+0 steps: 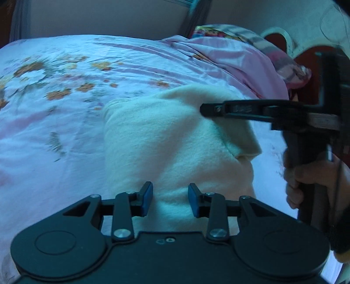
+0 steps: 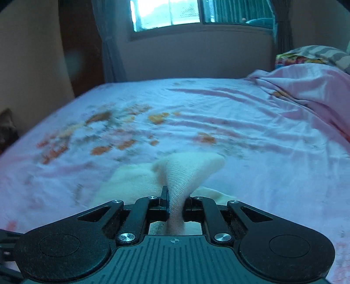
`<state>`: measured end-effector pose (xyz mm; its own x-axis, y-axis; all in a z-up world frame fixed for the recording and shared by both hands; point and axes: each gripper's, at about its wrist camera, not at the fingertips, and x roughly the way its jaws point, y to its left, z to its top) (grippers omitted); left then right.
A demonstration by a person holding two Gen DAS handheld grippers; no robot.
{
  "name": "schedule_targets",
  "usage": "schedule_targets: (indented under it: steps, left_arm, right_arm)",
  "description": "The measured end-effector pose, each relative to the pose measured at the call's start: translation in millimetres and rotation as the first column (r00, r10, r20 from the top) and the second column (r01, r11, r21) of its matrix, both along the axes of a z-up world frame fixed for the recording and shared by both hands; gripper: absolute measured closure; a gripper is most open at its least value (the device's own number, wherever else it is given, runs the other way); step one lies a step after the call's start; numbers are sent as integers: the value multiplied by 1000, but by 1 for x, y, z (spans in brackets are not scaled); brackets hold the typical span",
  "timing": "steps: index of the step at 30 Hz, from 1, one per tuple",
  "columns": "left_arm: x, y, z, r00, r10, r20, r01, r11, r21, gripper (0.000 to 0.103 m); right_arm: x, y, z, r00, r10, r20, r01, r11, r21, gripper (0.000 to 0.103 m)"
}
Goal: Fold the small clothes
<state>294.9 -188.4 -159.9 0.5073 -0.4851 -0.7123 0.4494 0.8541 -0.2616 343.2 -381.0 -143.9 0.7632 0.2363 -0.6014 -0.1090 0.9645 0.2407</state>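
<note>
A small cream garment (image 1: 166,139) lies on the flowered bedsheet (image 1: 65,113). In the left wrist view my left gripper (image 1: 170,197) hovers at the garment's near edge. Its blue pads (image 1: 147,196) stand apart, with cloth lying between them but not pinched. My right gripper (image 1: 204,109) reaches in from the right, held by a person's hand (image 1: 306,181), its tip at the garment's far right corner. The right wrist view shows the right gripper (image 2: 176,204) shut on a raised fold of the cream garment (image 2: 188,170), which fans out above the jaws.
A heap of pink bedding (image 1: 236,61) and a striped, colourful pillow (image 2: 317,54) lie along the right side of the bed. A red headboard (image 1: 306,61) is behind it. Beyond the bed's far edge are a wall, a window (image 2: 166,13) and curtains (image 2: 107,43).
</note>
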Motion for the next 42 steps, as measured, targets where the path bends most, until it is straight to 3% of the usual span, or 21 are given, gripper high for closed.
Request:
schedule_targets:
  steps: [2,3,4,8,10,12,15,19,20,22,24,25,26,30,32,34,35,37,40,42]
  left_arm:
    - [0,-7,-8,1000,6,-6,-6,999,49,69]
    - [-1,-6,-9,1000,3,-3,-3,999,48,69]
    - [-1,-4,-8,1000,-3,-2,3,999,48,69]
    - [-5,10,2,1000,-8,8,7,998,61,69]
    - [-8,21,7,1000,-5,5,4,998,65,67]
    - [-13,32,11,1000,20,3,-20,996,81,57]
    - [-23,47,10,999,34,-13,-33,996,86,54]
    - [-29,62,-4,991,61,-121,-55,997,52,47]
    - [-30,64,-8,987,61,-150,-57,998,35,46]
    - [-31,65,-14,981,60,-183,-58,998,15,46]
    - [-33,63,-18,982,47,-184,-47,999,5,56]
    - [-33,63,-20,980,54,-189,-54,999,3,61]
    - [-32,62,-22,977,54,-208,-58,998,-12,74]
    - [-37,58,-14,982,44,-185,-49,999,-20,83]
    - [-43,57,-7,987,16,-158,-21,999,-28,83]
    - [-44,54,-12,989,3,-148,-1,1000,14,83]
    - [-43,51,-20,988,5,-155,4,999,54,79]
    - [-44,52,-29,986,-2,-166,12,998,61,76]
    - [-45,54,-23,988,5,-152,7,997,78,70]
    - [-47,58,-11,993,15,-120,-6,997,76,73]
  right_arm:
    - [16,-9,-36,983,36,-182,-15,993,114,94]
    - [16,-11,-47,975,19,-222,13,990,140,94]
    - [12,-14,-49,976,-1,-217,36,987,158,93]
    - [-18,-33,-32,981,-30,-189,76,968,241,69]
    - [-39,-38,-24,978,-15,-208,68,967,247,68]
    - [-63,-40,-21,973,-14,-231,74,964,257,68]
    - [-96,-35,-19,965,-15,-261,88,959,269,68]
    - [-130,-26,-20,957,-31,-290,111,958,264,68]
    - [-135,-23,-21,955,-28,-296,113,956,272,70]
    - [-142,-18,-23,951,-24,-308,113,955,275,83]
    - [-145,-14,-22,954,-39,-298,118,960,254,95]
    - [-145,-13,-22,954,-40,-297,121,958,261,97]
    - [-145,-12,-22,953,-37,-300,123,955,270,97]
    - [-155,-10,-9,965,-17,-260,83,966,244,99]
    - [-164,-12,-4,972,-33,-232,85,973,216,99]
    - [-164,-9,-21,958,-46,-284,88,986,139,100]
    - [-163,-9,-34,945,-47,-325,96,986,138,102]
    - [-165,-9,-43,942,-49,-332,98,986,132,102]
    - [-166,-6,-34,951,-28,-308,66,991,116,102]
    - [-169,-11,-20,967,-35,-252,72,988,139,102]
